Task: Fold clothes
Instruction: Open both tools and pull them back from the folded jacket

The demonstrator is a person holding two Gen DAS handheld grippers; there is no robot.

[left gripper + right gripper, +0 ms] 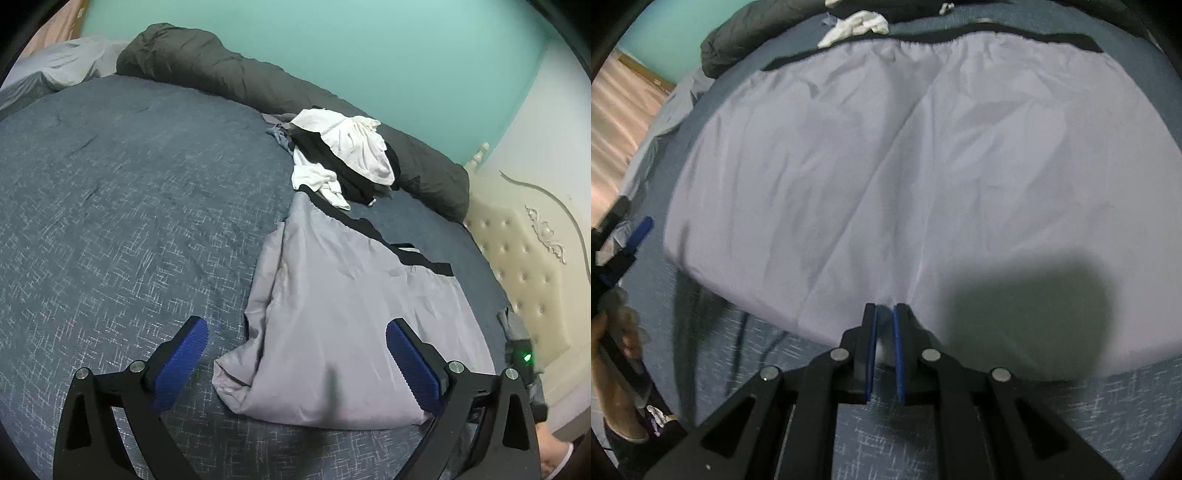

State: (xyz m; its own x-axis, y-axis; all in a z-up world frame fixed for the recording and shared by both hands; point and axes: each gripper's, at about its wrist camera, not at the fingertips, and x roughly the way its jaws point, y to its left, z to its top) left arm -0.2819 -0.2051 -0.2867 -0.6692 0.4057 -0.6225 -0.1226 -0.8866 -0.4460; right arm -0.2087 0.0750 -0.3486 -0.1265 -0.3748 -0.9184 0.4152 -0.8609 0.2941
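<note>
Through my left wrist camera, my left gripper [295,363] stands spread wide with nothing between the pads, hovering over the near hem of the grey shorts [347,295]. The shorts lie flat on the blue bed [110,221], straight ahead and a little to the right of my jaws, their length running away from me to the black waistband [373,229]. Beyond the waistband sits one heap of unfolded clothes [343,158], white and black pieces tangled together, too jumbled for me to count. A rolled dark duvet [258,81] lies along the far edge of the bed. Through my right wrist camera, my right gripper [884,325] points steeply down at the near hem, right where the two legs meet. Its pads are nearly together with a fold of the grey cloth [882,314] pinched between them, so I judge that I have hold of the hem there. From here the shorts spread wide across the view, with the waistband at the far side. I count one pair of shorts laid out, two grippers, one pile waiting. The right hand is the nearer one, already on the cloth, while the left hangs beside the left leg with nothing in it. I judge the next fold will turn on carrying this hem toward the waistband.
</note>
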